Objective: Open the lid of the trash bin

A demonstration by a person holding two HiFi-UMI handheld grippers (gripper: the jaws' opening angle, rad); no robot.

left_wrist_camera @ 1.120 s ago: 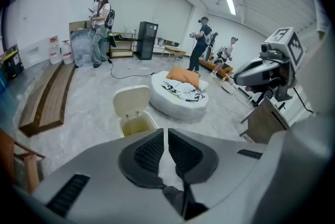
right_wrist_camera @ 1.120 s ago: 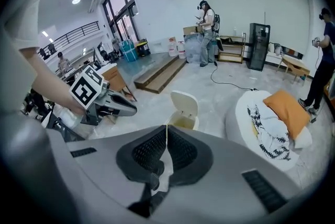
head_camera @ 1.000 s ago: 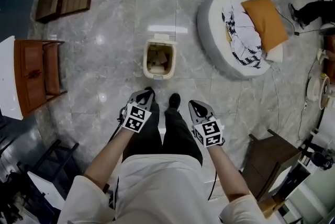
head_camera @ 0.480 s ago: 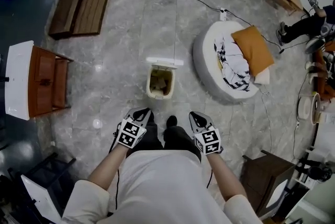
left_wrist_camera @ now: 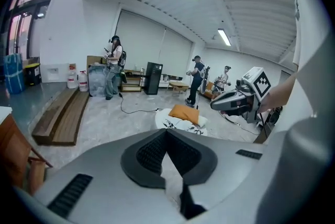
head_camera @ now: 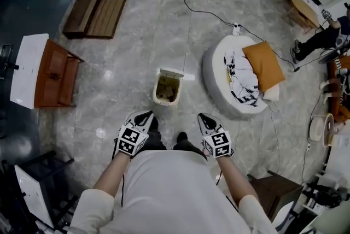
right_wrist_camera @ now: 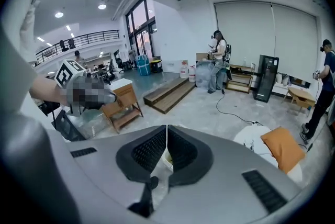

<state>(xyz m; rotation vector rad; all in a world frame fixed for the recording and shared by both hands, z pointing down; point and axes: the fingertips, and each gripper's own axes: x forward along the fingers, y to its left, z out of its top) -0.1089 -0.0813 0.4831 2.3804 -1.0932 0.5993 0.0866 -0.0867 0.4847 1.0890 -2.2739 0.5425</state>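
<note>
Nearest the camera, the person is holding both tools at waist height, well above the floor and angled downward. The left gripper [head_camera: 143, 117] is sitting with its jaws fully together, having just finished closing, and its own view is showing nothing between the pads. The right gripper [head_camera: 204, 119] is likewise showing its ribbed pads meeting along a thin line with nothing caught in them, so both tools are carrying nothing. Just beyond the person's feet, the trash bin [head_camera: 167, 91] is standing upright on the grey marble floor [head_camera: 136, 36], ahead of the gap between the two grippers and a little toward the left one, so the left gripper is looking like the nearer tool. The bin is lying well below both. Its longer side is running away from the person, and its lid [head_camera: 171, 72] is standing up off the rim at the far edge, tipped back, leaving the mouth uncovered and some pale contents showing that are too small to name. Judging by that, the opening is appearing already done, and any further move would be coming in from the near side, over the open mouth, toward that far hinge edge. Farther off to the right, a round white cushion bed [head_camera: 219, 71] is lying with an orange pillow [head_camera: 263, 66] on it.
</note>
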